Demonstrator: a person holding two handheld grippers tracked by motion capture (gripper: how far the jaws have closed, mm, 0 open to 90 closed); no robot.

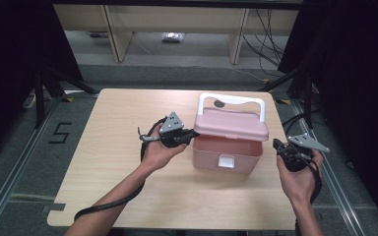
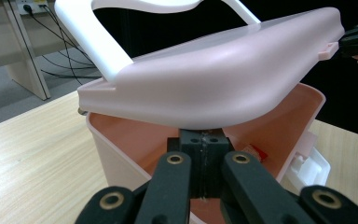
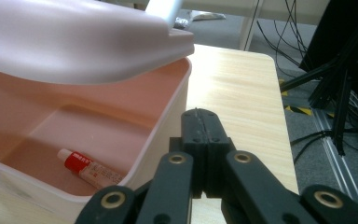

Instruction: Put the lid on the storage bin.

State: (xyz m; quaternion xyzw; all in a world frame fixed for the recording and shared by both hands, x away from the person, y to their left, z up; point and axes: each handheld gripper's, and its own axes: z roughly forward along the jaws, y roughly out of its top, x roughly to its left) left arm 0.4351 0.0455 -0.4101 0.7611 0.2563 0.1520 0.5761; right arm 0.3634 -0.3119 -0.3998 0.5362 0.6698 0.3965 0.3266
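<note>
The pale pink translucent plastic storage box (image 1: 224,153) stands on the light wooden table (image 1: 108,162), nearer its right edge and toward the far side. Its pink lid with a white loop handle (image 1: 231,124) is propped partly open, tilted and resting on the clenched tips of the left gripper (image 1: 189,133), which reach in under the lid's left edge; nothing is pinched between those jaws. The right gripper (image 1: 279,146) hangs just beside the box's right wall, jaws pressed together and empty, apart from the plastic. Inside, on the box floor, lies a small white tube with a red label (image 3: 89,171).

The lid is only balanced on the left tips, not gripped, so a small slip or withdrawal would likely let it drop shut, perhaps onto the tips. Lifting further from one side could tip or drag the light box toward the right edge, since nothing steadies it. With both jaws shut, the right gripper would have to open before it could brace the box or take the tube.
</note>
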